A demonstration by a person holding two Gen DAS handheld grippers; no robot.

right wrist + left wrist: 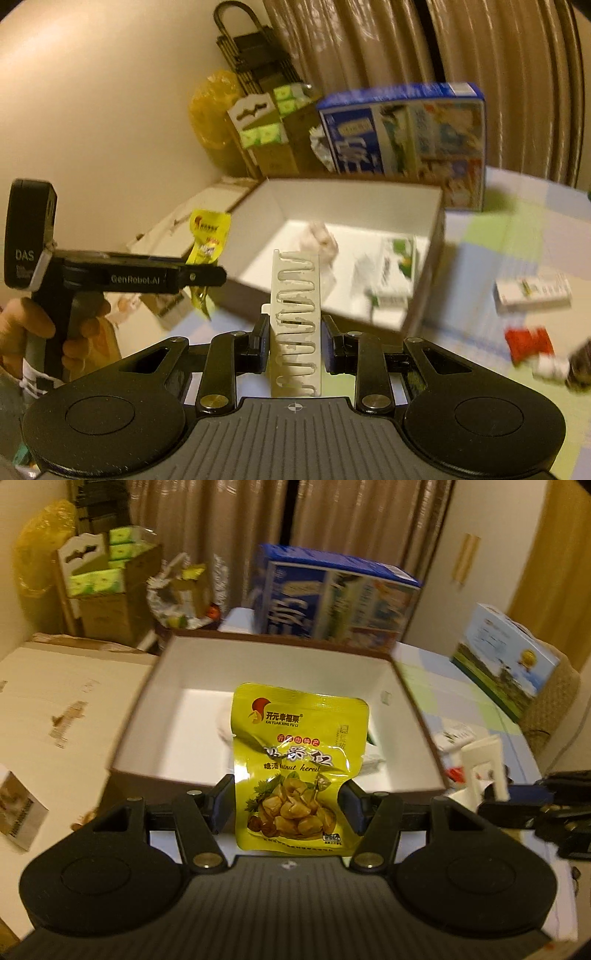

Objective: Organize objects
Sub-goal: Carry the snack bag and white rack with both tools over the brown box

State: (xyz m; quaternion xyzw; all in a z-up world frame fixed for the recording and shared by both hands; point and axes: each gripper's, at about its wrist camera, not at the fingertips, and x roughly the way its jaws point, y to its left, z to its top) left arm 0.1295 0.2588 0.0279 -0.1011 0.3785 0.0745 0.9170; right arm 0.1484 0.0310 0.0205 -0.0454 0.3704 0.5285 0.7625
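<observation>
My left gripper (286, 801) is shut on a yellow-green chestnut snack pouch (295, 753), held upright just in front of an open brown box with a white inside (155, 686). From the right wrist view the same pouch (207, 236) hangs in the left gripper (205, 277) beside the box's left wall (251, 229), and a hand holds that tool. My right gripper (294, 339) is shut on a white slotted plastic piece (295, 314), upright before the box's near wall. Inside the box lie a pale crumpled item (321, 240) and a green-and-white packet (395, 273).
A blue printed carton (402, 129) stands behind the box. A cardboard box of green packs (107, 576) sits at the back left, with flat cardboard (55, 709) to the left. On the checked cloth to the right lie a white packet (532, 291) and a red-and-white item (528, 343).
</observation>
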